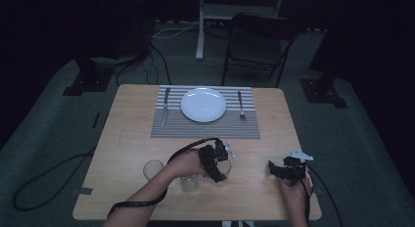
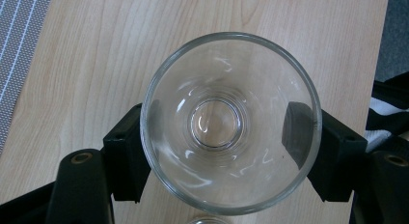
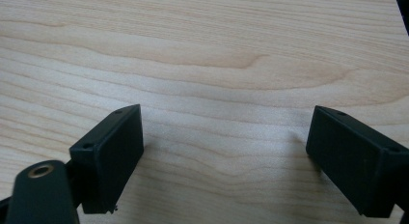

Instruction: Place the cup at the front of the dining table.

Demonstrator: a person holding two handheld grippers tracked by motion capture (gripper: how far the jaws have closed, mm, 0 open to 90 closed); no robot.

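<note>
Left claw (image 2: 219, 151) clamped on clear glass (image 2: 230, 122) | right claw (image 3: 226, 161) released over table (image 3: 217, 64) | no readable writing

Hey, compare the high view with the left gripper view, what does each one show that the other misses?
The high view alone shows the white plate, the knife, the fork, two more glasses near the left hand, the folding chair and the right gripper, jaws apart over bare wood. The left gripper view alone looks straight down into the held glass, its black pads pressed on both sides. Both share the wooden table, the striped placemat and the left gripper.
</note>
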